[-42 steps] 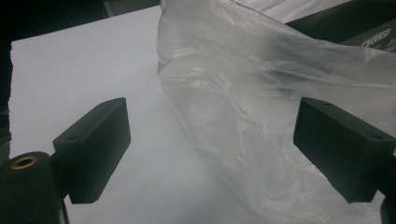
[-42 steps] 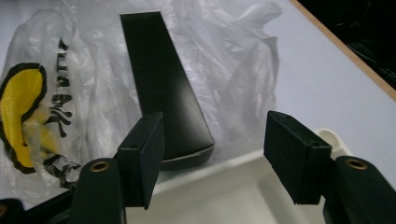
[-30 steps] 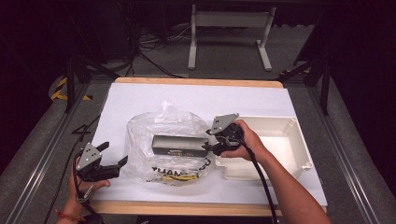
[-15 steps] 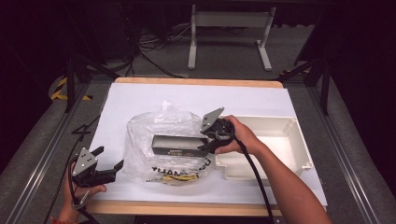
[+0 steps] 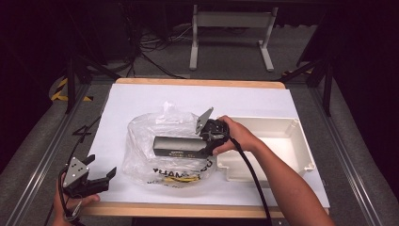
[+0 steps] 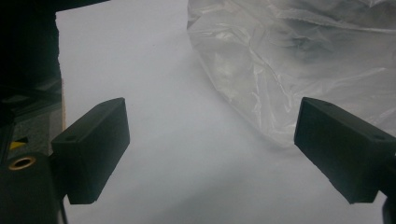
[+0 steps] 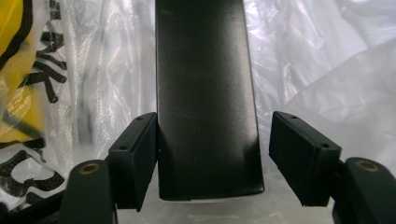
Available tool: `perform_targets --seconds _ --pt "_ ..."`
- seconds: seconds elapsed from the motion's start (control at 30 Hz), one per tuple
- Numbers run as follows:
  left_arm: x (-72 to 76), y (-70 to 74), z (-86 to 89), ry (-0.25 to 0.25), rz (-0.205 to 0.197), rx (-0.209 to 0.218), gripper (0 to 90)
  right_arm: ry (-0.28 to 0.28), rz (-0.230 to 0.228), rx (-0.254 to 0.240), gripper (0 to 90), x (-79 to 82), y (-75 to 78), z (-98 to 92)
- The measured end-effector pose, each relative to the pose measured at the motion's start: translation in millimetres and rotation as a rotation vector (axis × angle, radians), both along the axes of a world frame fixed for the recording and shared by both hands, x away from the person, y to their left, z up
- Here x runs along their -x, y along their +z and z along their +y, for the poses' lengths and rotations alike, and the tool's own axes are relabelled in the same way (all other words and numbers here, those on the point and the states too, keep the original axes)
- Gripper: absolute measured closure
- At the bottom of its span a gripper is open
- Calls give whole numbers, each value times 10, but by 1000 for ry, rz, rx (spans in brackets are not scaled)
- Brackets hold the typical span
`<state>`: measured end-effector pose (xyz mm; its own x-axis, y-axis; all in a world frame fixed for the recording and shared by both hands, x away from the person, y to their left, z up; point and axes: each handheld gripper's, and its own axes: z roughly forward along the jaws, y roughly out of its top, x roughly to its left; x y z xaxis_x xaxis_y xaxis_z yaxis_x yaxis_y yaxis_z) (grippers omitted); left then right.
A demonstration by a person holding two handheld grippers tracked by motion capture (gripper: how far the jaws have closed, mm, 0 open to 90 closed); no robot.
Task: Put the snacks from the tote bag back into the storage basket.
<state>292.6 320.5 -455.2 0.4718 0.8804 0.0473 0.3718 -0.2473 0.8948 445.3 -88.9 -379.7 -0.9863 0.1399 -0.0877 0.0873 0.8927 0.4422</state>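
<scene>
The right gripper (image 5: pixel 205 147) is held at table centre, forearm stretched in from bottom right, jaws just opened partway. The left gripper (image 5: pixel 101 177) is held low at bottom left, jaws spread wide.

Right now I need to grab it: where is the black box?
In the high view the black box lies mid-table on the clear plastic bag, just left of the white tray, its right end between the right tool's jaws.

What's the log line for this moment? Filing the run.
right gripper: jaws just opening, box between | left gripper: open, beside bag | tray: right
</scene>
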Motion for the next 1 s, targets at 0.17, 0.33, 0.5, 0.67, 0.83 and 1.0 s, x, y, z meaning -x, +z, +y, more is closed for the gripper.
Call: perform_targets --seconds 0.17,0.33,0.5,0.67,0.83,1.0 --pt "40 -4 23 8 2 -4 114 23 14 52 344 -38 -35 71" --pt "51 -6 28 7 5 -3 114 44 53 79 377 -70 -65 127" --pt "33 -8 20 0 6 -4 112 52 48 60 422 -72 -61 149" --pt "23 -8 14 -1 5 -2 112 72 32 63 426 -54 -46 177" --pt "13 -6 13 -6 4 -5 112 78 12 53 428 -25 -4 179" --pt "13 -7 -16 -10 6 -16 112 59 -40 17 429 20 69 173"
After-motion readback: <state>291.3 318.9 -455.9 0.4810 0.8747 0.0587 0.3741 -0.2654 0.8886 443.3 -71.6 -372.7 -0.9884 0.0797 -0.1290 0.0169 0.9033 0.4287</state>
